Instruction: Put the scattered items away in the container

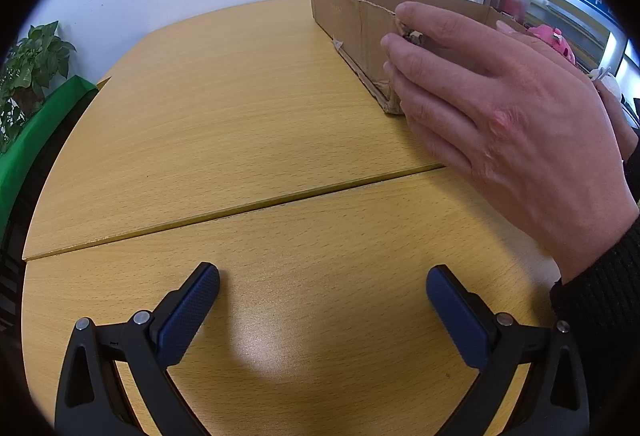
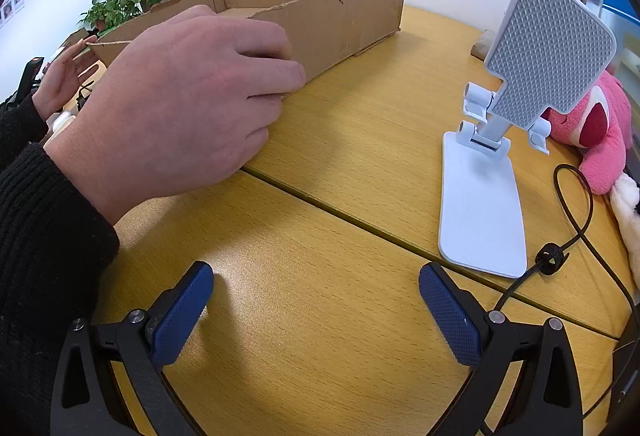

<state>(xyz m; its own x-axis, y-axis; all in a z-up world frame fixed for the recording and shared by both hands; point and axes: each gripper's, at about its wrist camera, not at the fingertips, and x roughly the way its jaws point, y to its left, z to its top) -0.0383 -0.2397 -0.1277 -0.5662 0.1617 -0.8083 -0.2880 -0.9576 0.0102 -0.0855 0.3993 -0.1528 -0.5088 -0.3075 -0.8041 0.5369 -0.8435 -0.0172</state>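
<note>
A shallow cardboard box (image 1: 352,16) stands on the wooden table; it also shows in the right wrist view (image 2: 332,20). A bare hand (image 1: 500,108) rests against the box's near wall, seen also in the right wrist view (image 2: 180,100). My left gripper (image 1: 322,300) is open and empty, low over the table in front of the box. My right gripper (image 2: 316,296) is open and empty over the table. A white phone stand (image 2: 500,156), a pink plush toy (image 2: 596,124) and a black cable (image 2: 568,236) lie to its right. The pink plush (image 1: 554,40) shows behind the hand.
A seam (image 1: 240,208) runs across the table between two boards. A green plant (image 1: 32,64) stands at the far left by the wall. A second hand (image 2: 68,76) shows at the left beyond the box. A white fluffy item (image 2: 630,208) lies at the right edge.
</note>
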